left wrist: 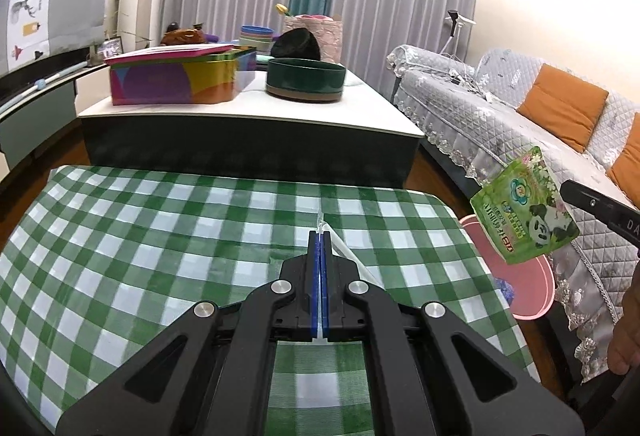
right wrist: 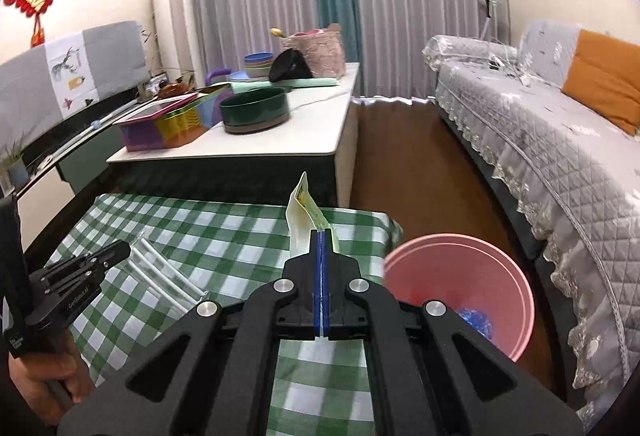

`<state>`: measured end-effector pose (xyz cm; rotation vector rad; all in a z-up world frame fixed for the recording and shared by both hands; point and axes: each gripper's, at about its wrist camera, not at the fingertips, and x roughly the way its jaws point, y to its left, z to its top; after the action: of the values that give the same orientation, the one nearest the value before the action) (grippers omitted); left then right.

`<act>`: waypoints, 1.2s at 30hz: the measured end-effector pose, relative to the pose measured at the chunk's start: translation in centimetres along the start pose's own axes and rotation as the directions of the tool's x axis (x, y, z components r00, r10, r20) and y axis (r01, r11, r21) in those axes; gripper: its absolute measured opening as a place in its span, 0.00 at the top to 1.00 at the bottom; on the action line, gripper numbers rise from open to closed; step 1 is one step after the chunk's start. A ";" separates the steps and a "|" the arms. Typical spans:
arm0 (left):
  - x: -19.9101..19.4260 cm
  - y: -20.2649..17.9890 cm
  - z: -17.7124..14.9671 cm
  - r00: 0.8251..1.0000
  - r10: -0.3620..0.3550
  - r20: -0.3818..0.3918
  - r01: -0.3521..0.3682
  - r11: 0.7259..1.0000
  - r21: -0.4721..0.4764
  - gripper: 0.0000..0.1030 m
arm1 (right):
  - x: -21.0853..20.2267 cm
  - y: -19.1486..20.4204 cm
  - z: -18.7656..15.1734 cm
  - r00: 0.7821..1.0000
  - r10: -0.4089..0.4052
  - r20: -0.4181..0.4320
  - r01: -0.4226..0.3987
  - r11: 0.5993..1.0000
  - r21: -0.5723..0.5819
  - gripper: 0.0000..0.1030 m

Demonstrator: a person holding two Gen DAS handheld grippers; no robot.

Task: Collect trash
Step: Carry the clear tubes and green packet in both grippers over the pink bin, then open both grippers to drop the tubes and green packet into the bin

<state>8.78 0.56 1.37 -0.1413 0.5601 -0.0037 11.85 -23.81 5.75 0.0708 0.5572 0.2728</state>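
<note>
My left gripper [left wrist: 320, 234] is shut on a clear plastic wrapper [left wrist: 347, 252], held just above the green-checked table [left wrist: 160, 236]. From the right wrist view the wrapper [right wrist: 160, 272] shows as a clear bag hanging from the left gripper [right wrist: 120, 250]. My right gripper [right wrist: 322, 232] is shut on a green panda-printed pouch [left wrist: 524, 205], whose pale back [right wrist: 304, 224] faces the right wrist camera. The pouch hangs in the air beyond the table's right edge, over the pink bin [right wrist: 460, 284]. A blue crumpled item [right wrist: 474, 318] lies inside the bin.
Behind the checked table stands a white-topped coffee table [left wrist: 372, 103] with a colourful tin [left wrist: 180, 75], a dark green round box [left wrist: 306, 79] and bowls. A grey quilted sofa [right wrist: 540, 139] with orange cushions runs along the right. Wooden floor lies between them.
</note>
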 end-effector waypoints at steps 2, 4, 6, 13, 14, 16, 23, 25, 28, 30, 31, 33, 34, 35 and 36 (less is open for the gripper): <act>0.1 -0.8 -0.1 1.000 -0.009 0.000 0.009 1.000 0.008 1.00 | -0.4 -0.8 0.0 1.000 -0.009 0.007 0.009 1.000 0.012 1.00; 0.3 -1.6 -0.1 1.000 -0.022 -0.001 0.022 1.000 0.014 1.00 | -0.8 -1.5 0.0 1.000 -0.018 0.014 0.018 1.000 0.016 1.00; 0.6 -2.5 -0.1 0.999 -0.037 -0.005 0.038 0.999 0.021 1.00 | -1.2 -2.4 -0.1 0.999 -0.030 0.019 0.029 0.999 0.028 1.00; 1.5 -6.0 -0.2 0.996 -0.089 -0.015 0.089 0.994 0.061 1.00 | -2.2 -6.1 -0.3 0.996 -0.084 0.030 0.081 0.993 0.089 1.00; 1.7 -6.3 -0.1 0.995 -0.096 -0.016 0.096 0.993 0.062 1.00 | -2.4 -6.7 -0.3 0.995 -0.091 0.031 0.088 0.991 0.099 1.00; 2.0 -7.0 0.1 0.994 -0.111 -0.018 0.111 0.992 0.065 1.00 | -2.5 -7.6 -0.4 0.994 -0.104 0.031 0.100 0.989 0.111 1.00; 3.6 -11.1 1.0 0.986 -0.167 -0.027 0.169 0.979 0.116 1.00 | -2.0 -10.1 -0.7 0.990 -0.142 0.022 0.138 0.981 0.136 1.00; 4.2 -12.4 1.3 0.982 -0.186 -0.028 0.188 0.973 0.133 1.00 | -1.8 -10.7 -0.6 0.989 -0.150 0.019 0.145 0.979 0.144 1.00; 5.0 -14.0 1.9 0.977 -0.211 -0.033 0.213 0.966 0.148 1.00 | -1.5 -11.4 -0.4 0.988 -0.154 0.019 0.149 0.976 0.160 1.00; 5.7 -15.3 2.2 0.973 -0.229 -0.040 0.233 0.959 0.163 1.00 | -1.2 -11.8 -0.3 0.987 -0.157 0.018 0.152 0.974 0.166 1.00; 6.2 -16.0 2.3 0.970 -0.238 -0.043 0.241 0.955 0.172 1.00 | -1.1 -11.9 -0.3 0.987 -0.159 0.017 0.154 0.974 0.166 1.00; 6.9 -17.0 2.4 0.968 -0.247 -0.050 0.252 0.950 0.183 1.00 | -0.9 -12.2 -0.1 0.985 -0.171 0.021 0.165 0.973 0.159 1.00; 7.2 -17.5 2.4 0.966 -0.252 -0.053 0.257 0.948 0.187 1.00 | -0.7 -12.4 -0.1 0.984 -0.175 0.021 0.170 0.972 0.160 1.00; 7.6 -18.1 2.4 0.965 -0.258 -0.055 0.264 0.946 0.190 1.00 | -0.5 -12.6 0.0 0.984 -0.175 0.020 0.169 0.972 0.164 1.00; 8.0 -18.6 2.4 0.963 -0.263 -0.059 0.270 0.943 0.195 1.00 | -0.4 -12.9 0.0 0.984 -0.176 0.019 0.170 0.971 0.168 1.00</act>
<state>17.54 -17.86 1.66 -0.0187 0.5657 -0.3265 14.55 -36.31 4.17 0.1869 0.5486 0.0547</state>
